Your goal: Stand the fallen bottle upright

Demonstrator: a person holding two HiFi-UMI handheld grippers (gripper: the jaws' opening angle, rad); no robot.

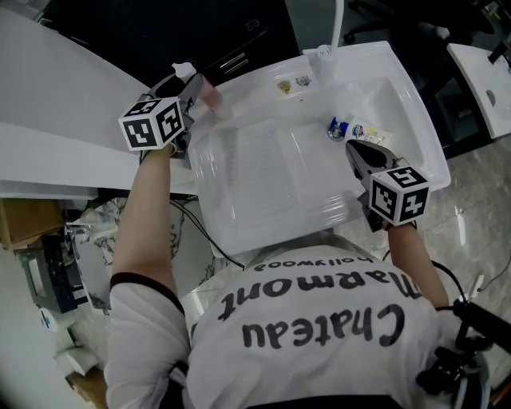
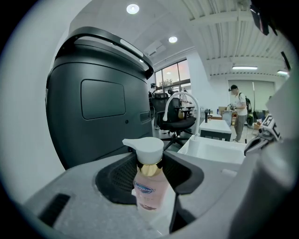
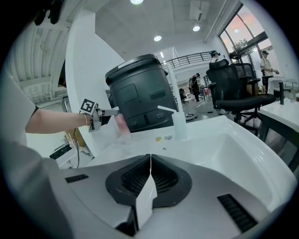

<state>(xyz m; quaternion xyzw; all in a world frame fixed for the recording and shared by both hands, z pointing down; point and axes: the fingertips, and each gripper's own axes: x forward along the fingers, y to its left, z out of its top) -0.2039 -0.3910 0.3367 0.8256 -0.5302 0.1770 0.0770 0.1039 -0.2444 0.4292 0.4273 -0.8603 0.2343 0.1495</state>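
- White sink (image 1: 263, 176) filled most of the head view, set in a white counter (image 1: 48, 104). A dark machine (image 1: 200, 32) stood behind it and pale marbled floor (image 1: 479, 208) showed at right.
- Faucet (image 1: 323, 57) stood at the sink's back rim, with two small stickers (image 1: 292, 84) just beside it.
- Left gripper (image 1: 194, 89) was at the sink's back left corner, clamped on the pink pump bottle (image 1: 211, 96).
- Right gripper (image 1: 355, 150) was over the sink's right side, near a small tube (image 1: 357, 130) lying flat there.
- In the left gripper view, the bottle (image 2: 148, 184) was upright between the jaws of the left gripper (image 2: 150, 177), both pads against its body and the white pump head above them.
- Behind it were the dark machine (image 2: 93, 102), an office chair (image 2: 180, 119), the faucet (image 2: 167, 109), the sink (image 2: 215, 149) and a person (image 2: 239, 112) standing far back. Round ceiling lights (image 2: 132, 8) were on.
- In the right gripper view, the right gripper (image 3: 150, 163) had its jaws pressed together with nothing between them.
- Ahead lay the sink (image 3: 224, 154) with the faucet (image 3: 178, 123), then the dark machine (image 3: 140, 91) and an office chair (image 3: 233, 84).
- At left, the left gripper (image 3: 100, 114) held the bottle (image 3: 120, 126) slightly tilted at the sink's far corner. Could not tell whether its base touched.
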